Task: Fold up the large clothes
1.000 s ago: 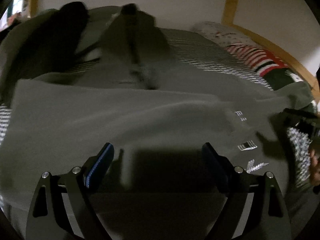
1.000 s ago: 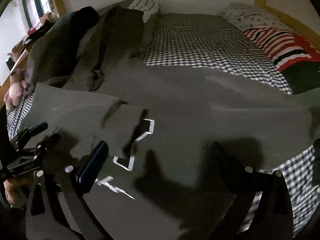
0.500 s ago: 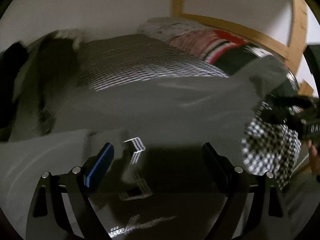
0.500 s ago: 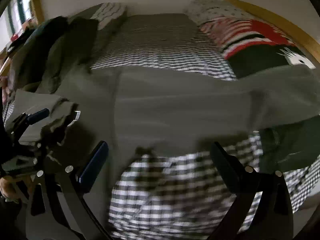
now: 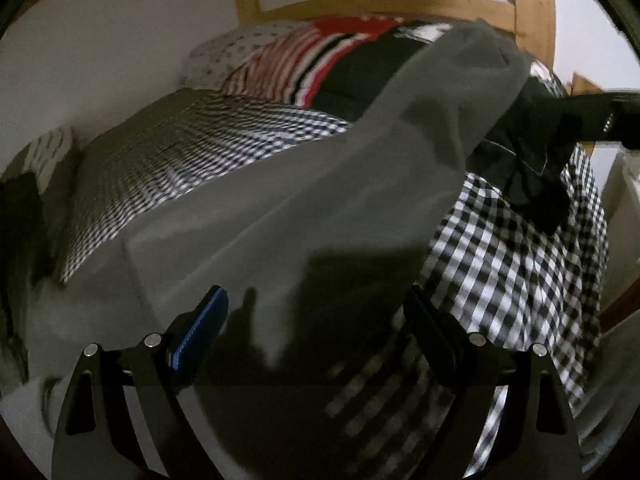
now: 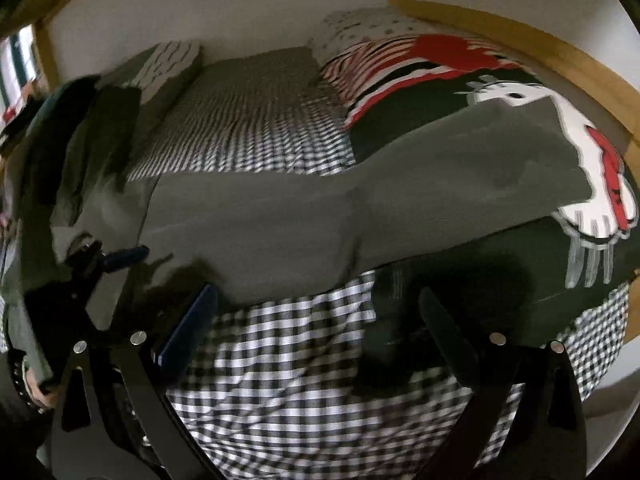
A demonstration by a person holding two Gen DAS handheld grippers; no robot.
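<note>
Checked bedsheet (image 6: 280,360) under grey garment (image 6: 300,216), both grippers agape.

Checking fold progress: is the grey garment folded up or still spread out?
Spread out. The grey garment lies long across the checked bedding, one end draped over the dark green blanket.

Matt grey cloth garment (image 5: 320,208) (soft-looking) on woven checked bedsheet (image 6: 280,360); wooden frame (image 5: 400,4).
</note>
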